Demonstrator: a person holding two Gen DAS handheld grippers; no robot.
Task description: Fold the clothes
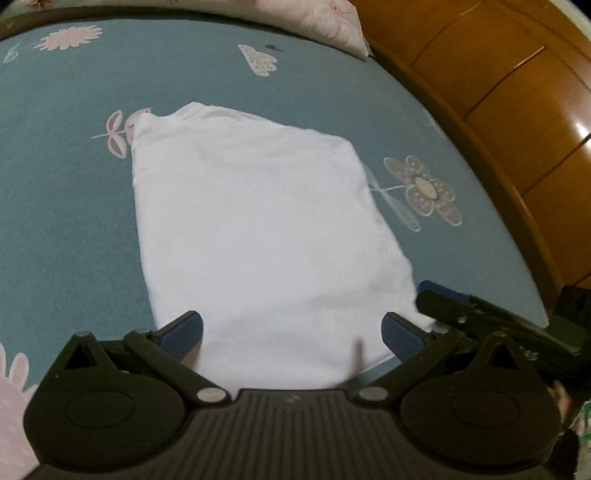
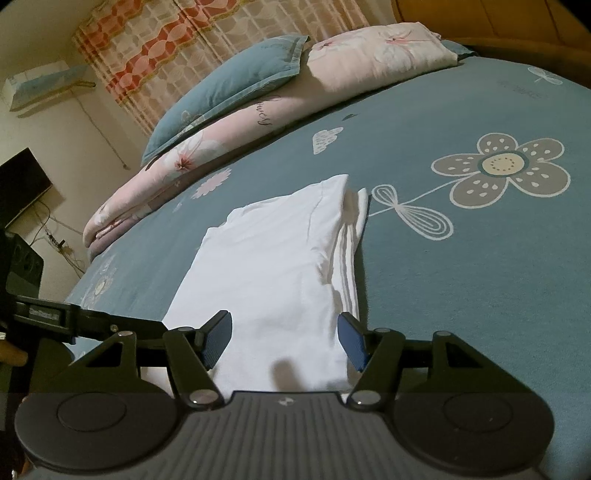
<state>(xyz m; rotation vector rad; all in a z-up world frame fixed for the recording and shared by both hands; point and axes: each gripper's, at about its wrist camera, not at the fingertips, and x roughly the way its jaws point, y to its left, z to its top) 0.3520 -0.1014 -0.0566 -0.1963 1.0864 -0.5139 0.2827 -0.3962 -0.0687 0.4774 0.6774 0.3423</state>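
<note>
White cotton fills the middle of the left wrist view: a folded white garment lies flat on a teal bedspread printed with pale flowers. The left gripper hangs over the garment's near edge, its 2 blue-padded fingers spread wide, with cloth showing beneath and between them but nothing pinched. The jaws are released. At the lower right, part of the right gripper reaches in beside the garment's near corner; from this side I cannot tell how its jaws stand. A wooden bed frame curves along the right, and a corner of a pink floral quilt shows at the top.

From the right wrist view, the same garment stretches away from the camera, its stacked layers visible along the right-hand edge, next to a large grey flower printed on the bedspread. The right gripper sits low over the garment's near end, blue pads apart, the cloth lying loose between them and not squeezed; it is released too. A black bar of the left gripper enters from the left. Farther back, the rolled pink quilt runs across the bed with a teal pillow resting on it, and a patterned orange and cream curtain hangs behind.
</note>
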